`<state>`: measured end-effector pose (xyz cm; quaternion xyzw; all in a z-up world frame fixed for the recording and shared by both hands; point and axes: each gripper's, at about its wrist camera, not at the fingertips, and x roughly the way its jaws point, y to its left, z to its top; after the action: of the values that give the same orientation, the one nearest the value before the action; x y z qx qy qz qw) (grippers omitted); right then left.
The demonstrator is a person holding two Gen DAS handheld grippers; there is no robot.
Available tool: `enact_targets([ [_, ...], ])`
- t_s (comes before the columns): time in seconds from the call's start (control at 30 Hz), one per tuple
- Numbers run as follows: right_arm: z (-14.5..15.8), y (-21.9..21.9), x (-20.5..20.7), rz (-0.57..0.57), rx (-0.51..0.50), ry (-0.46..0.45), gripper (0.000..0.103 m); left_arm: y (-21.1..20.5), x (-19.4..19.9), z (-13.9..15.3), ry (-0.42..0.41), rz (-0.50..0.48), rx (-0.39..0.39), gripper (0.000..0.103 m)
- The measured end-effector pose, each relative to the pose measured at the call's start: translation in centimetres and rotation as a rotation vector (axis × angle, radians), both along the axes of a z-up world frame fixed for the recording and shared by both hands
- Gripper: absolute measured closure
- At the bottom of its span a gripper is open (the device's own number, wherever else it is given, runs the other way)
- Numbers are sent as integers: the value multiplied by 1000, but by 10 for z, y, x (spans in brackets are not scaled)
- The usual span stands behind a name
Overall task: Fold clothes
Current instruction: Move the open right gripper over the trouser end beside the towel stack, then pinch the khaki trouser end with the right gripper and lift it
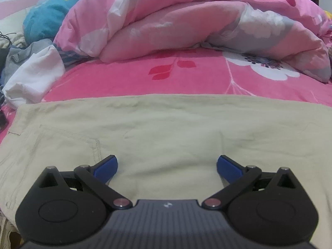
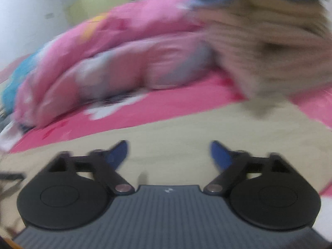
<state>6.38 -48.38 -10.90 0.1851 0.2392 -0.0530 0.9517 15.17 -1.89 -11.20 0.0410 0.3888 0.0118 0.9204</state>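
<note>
- Lying flat on the bed sheet (image 1: 132,78), the beige trousers (image 1: 166,128) spread directly beneath and ahead of the left gripper (image 1: 167,167), their far edge running straight across in front of it.
- Left gripper: its jaws stand wide apart with nothing between them; the blue pads (image 1: 106,167) hang over the trousers, and whether they touch the cloth cannot be told.
- A stitched pocket seam (image 1: 91,143) on the trousers sits just to the left of that gripper's left finger.
- Beyond the trousers, farther ahead of the left gripper, bare pink sheet with red leaf and white flower prints shows, and behind it a bunched pink quilt (image 1: 186,20) is heaped up.
- Ahead and to the left of the left gripper lie a white cloth (image 1: 35,76), a grey garment (image 1: 22,56) behind it, and a teal flowered cushion (image 1: 49,14) farther back.
- The right wrist view is heavily blurred. The right gripper (image 2: 169,155) also has its jaws apart, with no cloth between them, and the pads (image 2: 118,153) sit over the same beige trousers (image 2: 186,137).
- Ahead and to the right of the right gripper, a striped tan-and-beige garment (image 2: 269,47) hangs or is bunched above the bed; its lower tip comes down close to the trousers, but the blur hides whether they touch.
- Ahead and left of the right gripper the pink quilt (image 2: 124,58) lies on the sheet (image 2: 145,108).
</note>
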Motion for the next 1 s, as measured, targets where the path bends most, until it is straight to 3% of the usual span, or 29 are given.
enact_targets([
  [0.03,-4,-21,0,-51,12,21,51,1,0,0,0,-7,-3,0],
  [0.07,-9,-43,-5,-121,10,37,65,3,1,1,3,-13,-7,0],
  [0.1,-12,-65,-12,-192,14,49,94,5,2,2,8,-18,-12,0],
  [0.13,-13,-85,-23,-266,42,47,103,6,3,3,12,-23,-17,0],
  [0.23,-2,-119,-68,-543,25,43,97,16,3,10,10,-34,-35,0],
  [0.3,10,-113,-93,-632,-68,36,97,27,-1,17,-19,-38,-53,0],
  [0.43,12,-76,-107,-469,41,-29,97,44,-5,20,-33,-22,-63,0],
  [0.53,-3,-58,-111,-432,247,-37,96,53,-11,19,-40,-9,-76,0],
  [0.6,-16,-50,-114,-440,364,-30,90,58,-14,18,-51,-14,-78,0],
  [0.8,-18,-55,-87,-445,372,19,83,69,-12,7,-37,-7,-87,0],
  [1.0,-23,-79,-50,-471,403,12,84,72,-16,4,-64,-16,-102,0],
])
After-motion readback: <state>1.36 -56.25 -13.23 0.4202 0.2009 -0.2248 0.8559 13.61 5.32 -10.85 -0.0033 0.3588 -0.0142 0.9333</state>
